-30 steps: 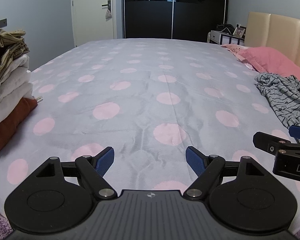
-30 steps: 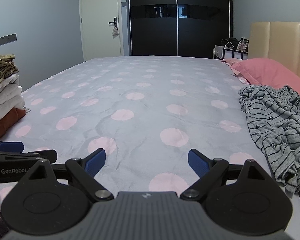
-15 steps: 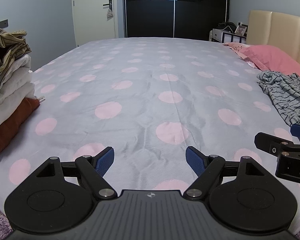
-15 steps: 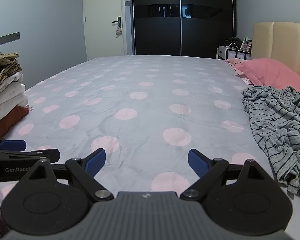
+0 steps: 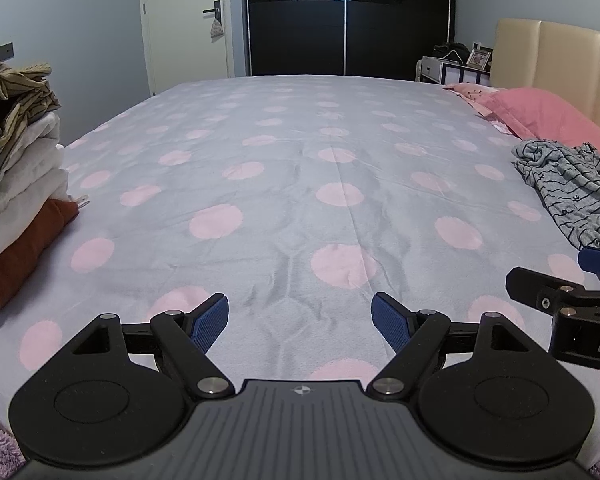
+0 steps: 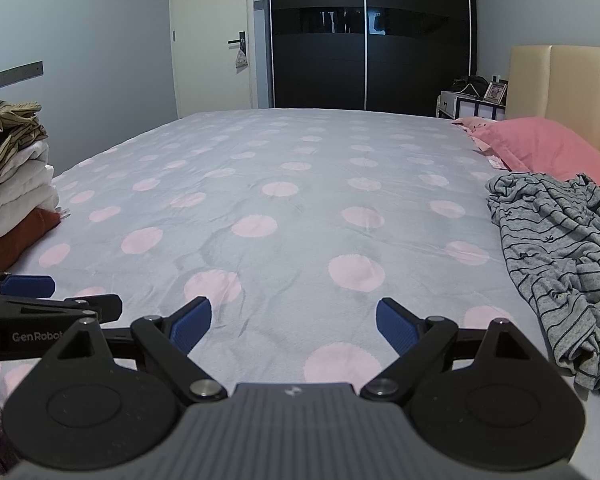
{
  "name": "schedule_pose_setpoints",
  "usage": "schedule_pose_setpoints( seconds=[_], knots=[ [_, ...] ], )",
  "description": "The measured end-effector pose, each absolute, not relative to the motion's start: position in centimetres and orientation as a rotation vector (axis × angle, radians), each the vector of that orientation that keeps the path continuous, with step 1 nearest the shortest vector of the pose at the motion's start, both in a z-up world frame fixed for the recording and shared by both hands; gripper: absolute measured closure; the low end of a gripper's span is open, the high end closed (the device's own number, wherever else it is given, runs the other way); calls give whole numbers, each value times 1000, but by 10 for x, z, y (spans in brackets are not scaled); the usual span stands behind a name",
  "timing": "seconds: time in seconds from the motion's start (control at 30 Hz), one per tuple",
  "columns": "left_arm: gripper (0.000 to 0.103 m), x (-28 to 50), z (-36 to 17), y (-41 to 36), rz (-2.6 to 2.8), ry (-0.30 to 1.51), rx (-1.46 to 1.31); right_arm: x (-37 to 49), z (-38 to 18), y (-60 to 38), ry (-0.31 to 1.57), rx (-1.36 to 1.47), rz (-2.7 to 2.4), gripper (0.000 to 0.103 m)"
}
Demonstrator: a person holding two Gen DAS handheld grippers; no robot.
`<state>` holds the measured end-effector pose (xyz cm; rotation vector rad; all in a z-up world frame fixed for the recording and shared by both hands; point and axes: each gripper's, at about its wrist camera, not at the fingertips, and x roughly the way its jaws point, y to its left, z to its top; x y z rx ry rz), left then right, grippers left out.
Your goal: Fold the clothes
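Left wrist view: left tool and right tool hover level over the bed, both spread, empty.

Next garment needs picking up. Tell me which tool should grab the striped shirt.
Right. The striped shirt lies crumpled just right of the open right tool; the left tool, also open, sits farther away, nearer the folded stack.

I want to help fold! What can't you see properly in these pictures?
- Grey striped garment: right wrist view, its far side is cut off by the edge.
- Folded pile: left wrist view, the edge cuts it.
- Picture frame: too small to make out.
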<state>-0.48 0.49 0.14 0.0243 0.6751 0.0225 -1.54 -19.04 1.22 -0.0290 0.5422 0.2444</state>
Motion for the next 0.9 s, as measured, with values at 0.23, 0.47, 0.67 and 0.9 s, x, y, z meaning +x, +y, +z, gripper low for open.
schedule_pose_setpoints(
  seconds=[0.23,0.47,0.67,0.9],
  knots=[
    [24,-5,2,5,20,679,27,-17,12,-190,546,-43,253,12],
    [24,-6,1,4,18,684,36,-17,11,-190,560,-40,265,12],
    [24,-2,-2,3,34,714,28,-12,9,-200,586,-10,243,12],
    [24,15,5,-5,17,752,47,3,17,-237,627,-6,170,12]
  ],
)
